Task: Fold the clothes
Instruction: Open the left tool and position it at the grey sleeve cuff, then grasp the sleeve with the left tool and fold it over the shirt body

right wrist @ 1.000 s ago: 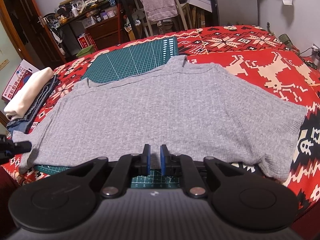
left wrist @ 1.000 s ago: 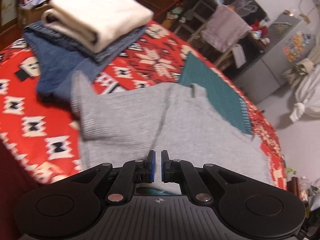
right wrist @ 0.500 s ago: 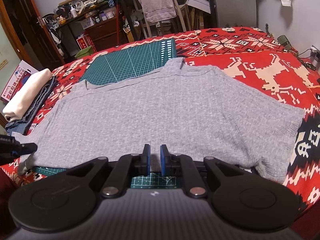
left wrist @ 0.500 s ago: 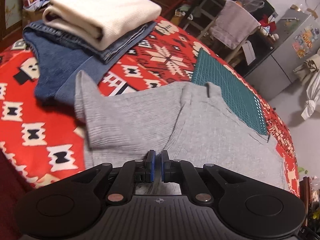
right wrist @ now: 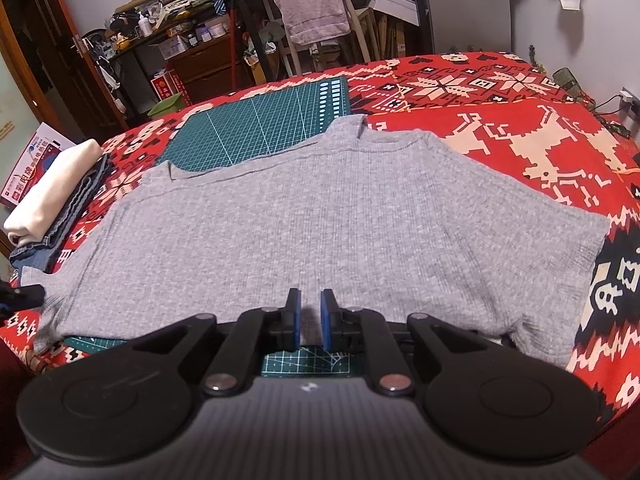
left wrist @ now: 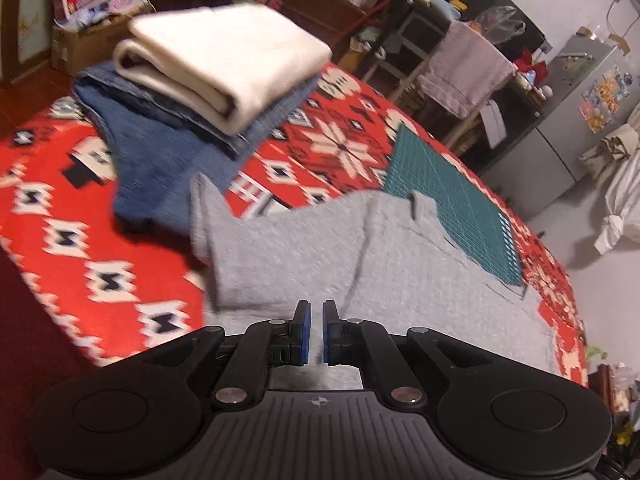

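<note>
A grey ribbed short-sleeved top (right wrist: 320, 216) lies spread flat across a green cutting mat (right wrist: 256, 128). My right gripper (right wrist: 309, 316) is at the middle of its near hem, its jaws drawn close with grey cloth in the narrow gap. In the left wrist view the same top (left wrist: 400, 272) runs under my left gripper (left wrist: 316, 330), whose jaws are also nearly together over the cloth by the left sleeve (left wrist: 204, 216). The right wrist view catches the left gripper as a dark shape at the far left edge, beside the sleeve's corner.
A folded cream garment (left wrist: 224, 60) sits on folded blue denim (left wrist: 160, 152) left of the top, on the red patterned blanket (right wrist: 520, 144). A chair draped with a mauve towel (right wrist: 312, 0), shelves and boxes stand beyond the far edge. The blanket drops off at the near edge.
The left wrist view has swung closer to the folded pile, and the left sleeve looks drawn outward. The right gripper and the rest of the top have hardly moved.
</note>
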Available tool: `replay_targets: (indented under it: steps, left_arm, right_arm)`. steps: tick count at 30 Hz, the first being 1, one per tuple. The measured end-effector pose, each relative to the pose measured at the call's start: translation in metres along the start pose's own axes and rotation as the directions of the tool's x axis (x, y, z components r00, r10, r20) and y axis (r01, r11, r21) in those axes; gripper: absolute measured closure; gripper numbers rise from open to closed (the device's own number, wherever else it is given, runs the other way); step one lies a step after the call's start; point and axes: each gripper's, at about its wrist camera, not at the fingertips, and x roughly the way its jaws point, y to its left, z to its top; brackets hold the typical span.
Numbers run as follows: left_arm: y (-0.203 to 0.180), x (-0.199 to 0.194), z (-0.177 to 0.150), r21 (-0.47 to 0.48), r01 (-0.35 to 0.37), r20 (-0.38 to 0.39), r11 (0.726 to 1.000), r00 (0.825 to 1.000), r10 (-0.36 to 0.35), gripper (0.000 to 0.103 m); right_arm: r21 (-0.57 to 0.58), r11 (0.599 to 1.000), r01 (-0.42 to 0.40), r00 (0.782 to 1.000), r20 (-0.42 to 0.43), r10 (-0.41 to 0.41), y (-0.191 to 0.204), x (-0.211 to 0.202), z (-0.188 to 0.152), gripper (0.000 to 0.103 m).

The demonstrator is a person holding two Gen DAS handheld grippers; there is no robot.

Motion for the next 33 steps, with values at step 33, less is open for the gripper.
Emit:
replay_targets:
  steps: [33]
  left_arm:
    - [-0.001, -0.007, 0.002, 0.265, -0.073, 0.252, 0.961, 0.968, 0.004, 0.099]
  right_arm:
    - [-0.022, 1.000, -0.022, 1.000, -0.012, 0.022, 0.011, 0.003, 0.001, 0.091]
